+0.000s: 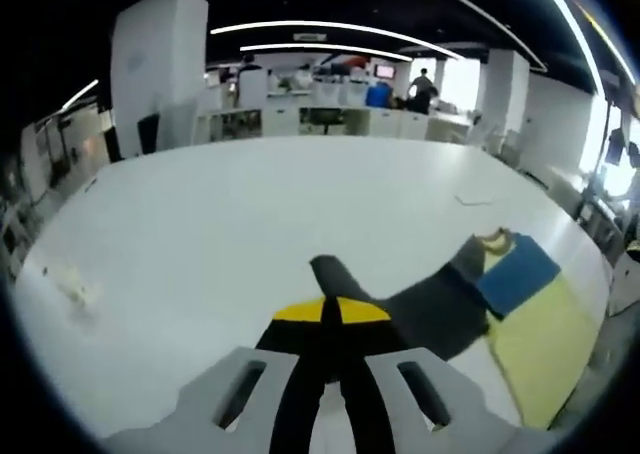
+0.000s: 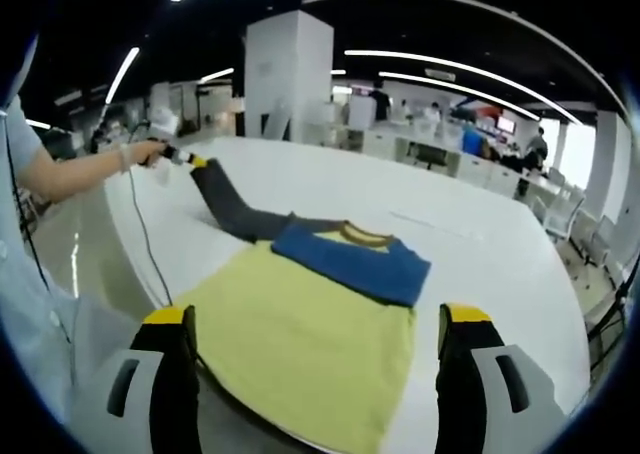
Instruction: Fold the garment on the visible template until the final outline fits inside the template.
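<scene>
Garment (image 2: 300, 344): near table (image 2: 480, 254) edge, sleeve (image 2: 225, 204) stretched out.
Left gripper (image 1: 331, 309): clamped on sleeve cuff.
Right gripper (image 2: 315, 349): jaws apart, empty.

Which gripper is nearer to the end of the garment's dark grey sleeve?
Left. The left gripper is shut on the dark grey sleeve, pulling it away from the body. The right gripper hangs open over the yellow hem, at the shirt's far end.
</scene>
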